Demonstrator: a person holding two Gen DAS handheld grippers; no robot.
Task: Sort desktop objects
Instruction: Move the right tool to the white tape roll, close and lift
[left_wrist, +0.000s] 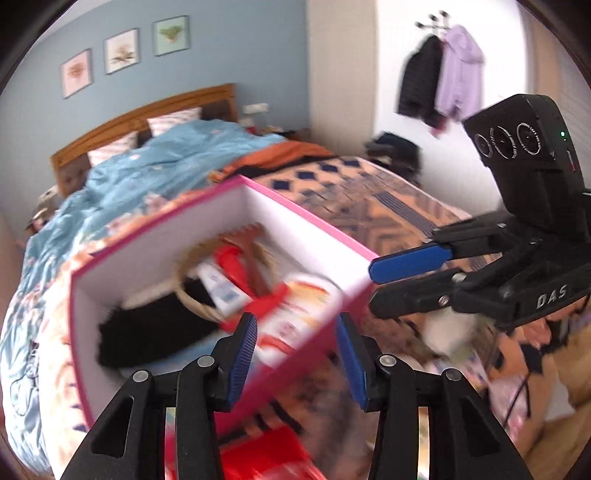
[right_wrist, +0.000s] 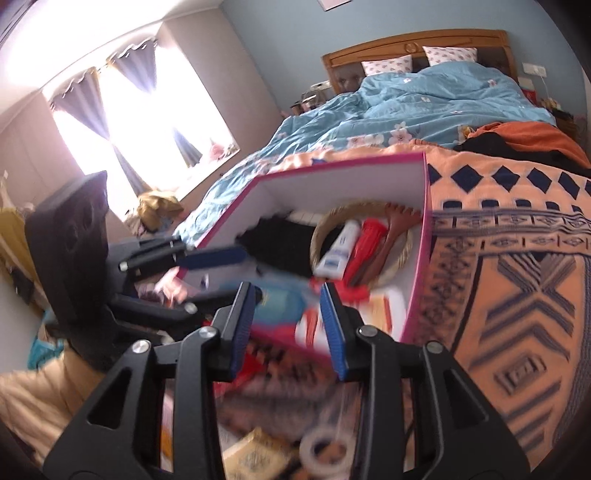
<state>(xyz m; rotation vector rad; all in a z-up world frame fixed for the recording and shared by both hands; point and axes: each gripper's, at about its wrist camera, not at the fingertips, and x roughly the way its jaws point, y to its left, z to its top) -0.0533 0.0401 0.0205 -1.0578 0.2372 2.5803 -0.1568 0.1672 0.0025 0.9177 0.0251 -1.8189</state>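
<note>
Pink box (left_wrist: 295, 218) on the bed (left_wrist: 369, 192), holding a basket (right_wrist: 402, 254) and black cloth (left_wrist: 159, 328). Left gripper (left_wrist: 297, 354) wide, nothing held. Right gripper (right_wrist: 290, 328) wide at the box's near edge, nothing held.

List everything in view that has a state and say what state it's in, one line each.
pink box: open, no lid on it, tilted, partly filled
woven basket: inside the box, holding a white tube, a red item and a brown comb
left gripper: fingers open, nothing between them
right gripper: fingers open, holding nothing
curtains: tied back
</note>
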